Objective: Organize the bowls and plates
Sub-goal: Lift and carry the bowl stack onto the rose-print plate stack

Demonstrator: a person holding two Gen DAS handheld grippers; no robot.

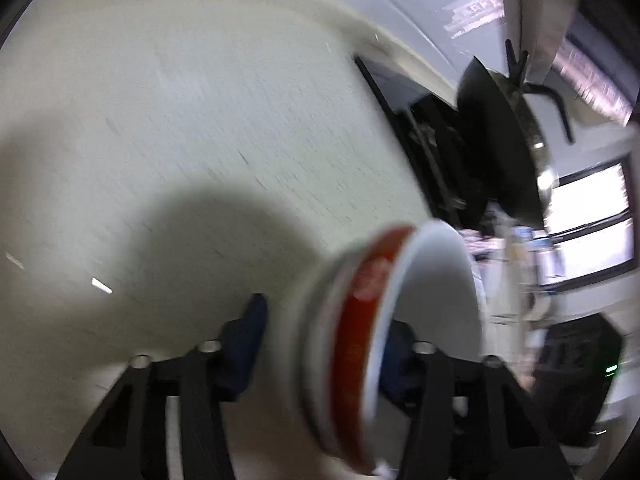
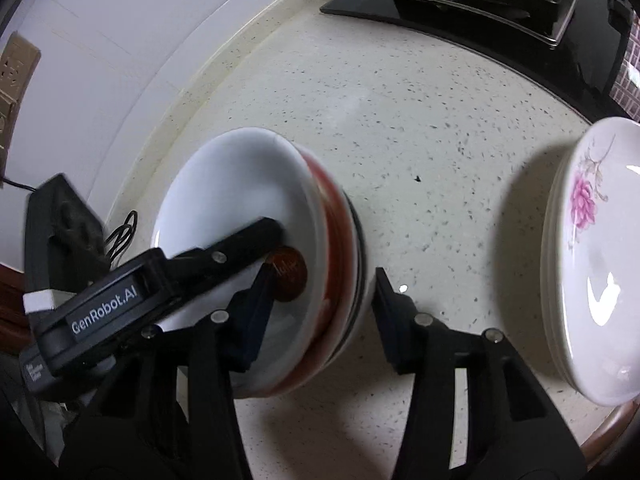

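My left tongs pinch the wall of the red-banded bowl, one finger inside it, and it sits atop the bowl stack on the speckled counter. My right tongs are spread, straddling the stack's rim and gripping nothing. Judged progress: bowls nested and flowered plates stacked alongside, so little remains; legible writing: "GenRobot.AI" on the left tongs.

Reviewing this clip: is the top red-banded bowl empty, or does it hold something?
Empty of food: the right wrist view shows the top bowl with a bare white interior, only a red mark at its bottom and the left gripper reaching inside.
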